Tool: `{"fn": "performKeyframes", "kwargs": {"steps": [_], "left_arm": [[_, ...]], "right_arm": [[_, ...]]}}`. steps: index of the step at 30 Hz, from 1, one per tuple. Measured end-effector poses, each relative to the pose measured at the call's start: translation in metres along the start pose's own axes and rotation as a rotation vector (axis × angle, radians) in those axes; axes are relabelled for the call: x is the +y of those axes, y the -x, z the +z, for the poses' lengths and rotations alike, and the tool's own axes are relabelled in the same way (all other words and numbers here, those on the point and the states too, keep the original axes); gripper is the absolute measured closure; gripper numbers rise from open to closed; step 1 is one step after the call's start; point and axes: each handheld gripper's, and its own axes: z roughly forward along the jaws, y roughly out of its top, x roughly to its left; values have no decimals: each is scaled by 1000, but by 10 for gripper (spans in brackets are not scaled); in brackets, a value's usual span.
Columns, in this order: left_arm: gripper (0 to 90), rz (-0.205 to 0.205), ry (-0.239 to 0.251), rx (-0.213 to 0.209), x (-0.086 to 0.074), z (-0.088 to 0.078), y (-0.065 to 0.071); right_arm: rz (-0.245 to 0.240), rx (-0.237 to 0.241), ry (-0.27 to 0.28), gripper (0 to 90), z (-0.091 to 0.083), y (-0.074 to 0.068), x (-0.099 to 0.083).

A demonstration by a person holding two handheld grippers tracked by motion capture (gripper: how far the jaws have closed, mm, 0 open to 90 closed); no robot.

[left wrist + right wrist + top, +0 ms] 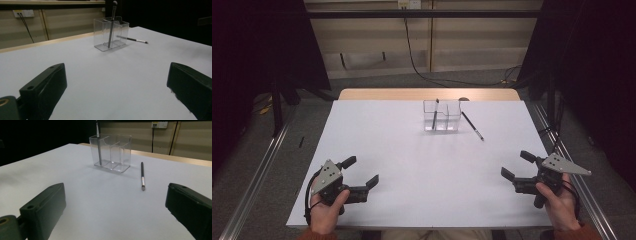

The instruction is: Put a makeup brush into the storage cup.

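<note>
A clear plastic organizer [441, 115] with compartments stands at the far middle of the white table [412, 160]. One thin dark brush [435, 113] stands upright in its left compartment. A second brush [473, 125] lies flat on the table just right of the organizer. In the left gripper view the organizer [111, 33] holds the standing brush [111, 23], and the lying brush [132, 39] rests behind it. In the right gripper view the lying brush [142, 175] is right of the organizer [111, 152]. My left gripper [360, 172] and right gripper [516, 165] are open and empty near the front edge.
A wooden strip [427, 94] runs along the table's far edge. A black cable [412, 55] hangs down the wall behind. Metal rails [257, 170] flank the table on the floor. A wide stretch of bare white surface lies between the grippers and the organizer.
</note>
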Motion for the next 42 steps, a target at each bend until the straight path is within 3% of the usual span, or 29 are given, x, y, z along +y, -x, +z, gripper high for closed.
{"fn": "performKeyframes", "kwargs": {"steps": [14,24,28,33,42], "left_arm": [[27,-5,-10,13,-2,-1,-6],[25,-20,1,29,-4,-3,-7],[25,-29,6,35,-4,-4,-7],[26,-23,-2,37,-4,-5,-8],[26,-27,-2,28,-4,-4,-8]], "right_arm": [[-19,9,-13,16,6,0,7],[-22,38,-25,4,21,4,18],[-43,50,-26,5,29,4,23],[-34,39,-41,14,42,8,30],[-44,11,-69,31,66,25,45]]}}
